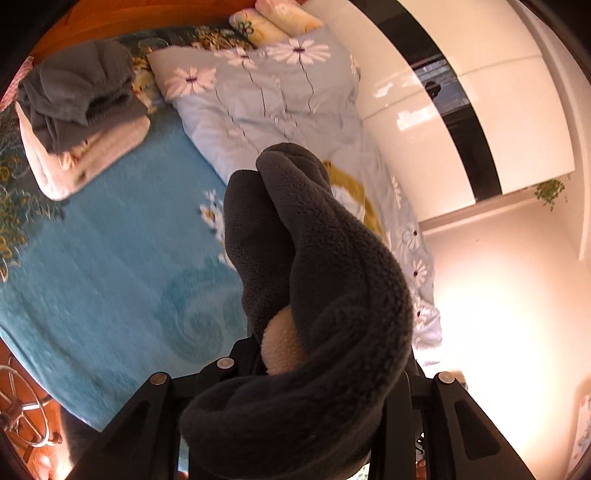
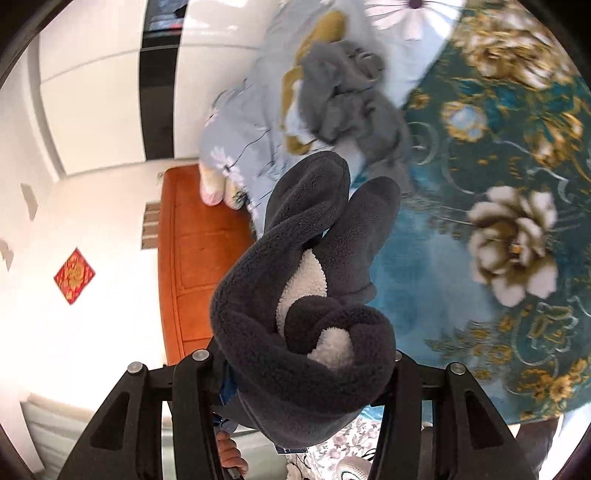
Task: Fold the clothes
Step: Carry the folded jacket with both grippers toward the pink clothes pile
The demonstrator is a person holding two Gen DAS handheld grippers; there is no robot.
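A dark grey fleece garment with a cream lining fills the middle of both views. My left gripper [image 1: 295, 354] is shut on a bunched part of the grey fleece garment [image 1: 317, 280] and holds it up above the blue bed cover [image 1: 110, 266]. My right gripper [image 2: 303, 354] is shut on another bunched part of this garment [image 2: 295, 295], also lifted. Its fingers are buried in the fabric in both views. A further grey piece of clothing [image 2: 347, 99] hangs or lies over the quilt in the right wrist view.
A folded stack, grey fleece on a pink towel [image 1: 81, 125], lies at the bed's far left. A light blue daisy quilt [image 1: 273, 107] and pillows [image 1: 273, 22] lie along the white wall. An orange wooden headboard [image 2: 199, 258] and a chair [image 1: 22, 410] stand beside the bed.
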